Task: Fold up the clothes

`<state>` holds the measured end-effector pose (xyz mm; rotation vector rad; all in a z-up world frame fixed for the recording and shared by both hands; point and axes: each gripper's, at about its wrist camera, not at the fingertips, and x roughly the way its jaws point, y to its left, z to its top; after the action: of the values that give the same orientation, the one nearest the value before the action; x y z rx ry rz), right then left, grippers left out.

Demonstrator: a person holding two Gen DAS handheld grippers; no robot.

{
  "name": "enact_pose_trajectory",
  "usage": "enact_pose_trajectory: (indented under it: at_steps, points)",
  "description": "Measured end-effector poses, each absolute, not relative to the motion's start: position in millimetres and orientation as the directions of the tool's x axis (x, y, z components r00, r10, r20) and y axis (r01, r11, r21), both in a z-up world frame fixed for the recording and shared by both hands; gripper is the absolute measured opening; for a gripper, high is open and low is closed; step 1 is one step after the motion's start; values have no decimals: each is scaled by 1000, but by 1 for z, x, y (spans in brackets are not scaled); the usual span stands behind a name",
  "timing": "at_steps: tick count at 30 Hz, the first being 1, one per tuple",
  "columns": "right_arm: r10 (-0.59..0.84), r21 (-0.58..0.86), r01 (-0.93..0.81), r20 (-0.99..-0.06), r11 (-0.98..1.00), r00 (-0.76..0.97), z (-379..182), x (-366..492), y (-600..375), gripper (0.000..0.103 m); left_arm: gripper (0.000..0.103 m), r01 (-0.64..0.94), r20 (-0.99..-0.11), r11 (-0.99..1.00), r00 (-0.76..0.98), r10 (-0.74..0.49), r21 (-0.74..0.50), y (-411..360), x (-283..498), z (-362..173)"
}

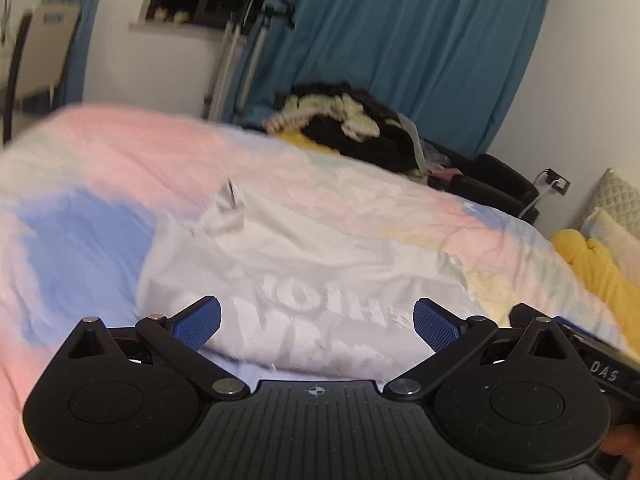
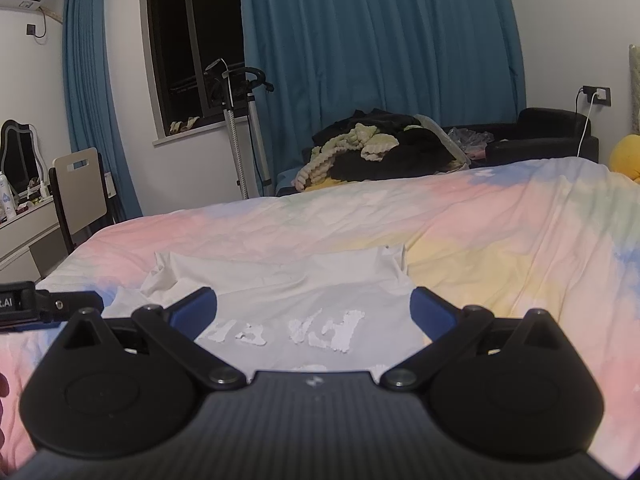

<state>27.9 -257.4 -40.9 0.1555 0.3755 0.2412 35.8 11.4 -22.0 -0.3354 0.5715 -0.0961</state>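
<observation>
My jaws on both sides stand spread wide with nothing between them. The left gripper (image 1: 316, 322) hangs just above a white T-shirt (image 1: 304, 264) and the right gripper (image 2: 314, 310) does the same from the other side, its blue pads (image 2: 434, 312) well apart.

The T-shirt (image 2: 296, 292) lies spread on the bed (image 2: 500, 232), directly ahead of and below both pairs of jaws, not touched by either. It carries raised white lettering (image 2: 320, 330), upside down to me and partly hidden behind my own bodies; I cannot read it. In the left wrist view the whole scene is blurred, the lettering (image 1: 308, 312) smeared. One part of the shirt is rumpled and bunched at the far left edge (image 2: 160, 276) in the right wrist view; whether that is a sleeve I cannot tell.

Each gripper shows at the edge of the other's view, cut off: a black body at the right edge of the left view, and one at the left edge of the right view.

The bed cover is pastel pink, blue and yellow. Beyond it, a heap of dark and pale-green clothes (image 2: 372, 152) sits on a dark sofa (image 2: 548, 132). Teal curtains (image 2: 380, 60) hang behind, beside a dark window (image 2: 196, 40). A yellow plush (image 2: 626, 156) is cut off at the right edge.
</observation>
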Motion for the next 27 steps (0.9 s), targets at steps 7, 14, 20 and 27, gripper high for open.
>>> enact_pose_trajectory:
  at_steps: [7, 14, 20, 27]
  points:
    - [288, 264, -191, -401, 945, 870, -52, 30, -255, 103, 103, -179, -579, 689, 706, -408, -702, 58, 63, -76]
    - [381, 476, -138, -463, 869, 800, -74, 41, -263, 103, 101, -326, -514, 426, 721, -465, -844, 86, 88, -119]
    - [575, 838, 40, -407, 545, 710, -112, 52, -283, 103, 98, -326, -510, 427, 734, -449, -844, 88, 100, -124]
    - [627, 940, 238, -340, 244, 701, -148, 73, -292, 103, 45, -325, -506, 427, 748, -430, -844, 90, 114, -130]
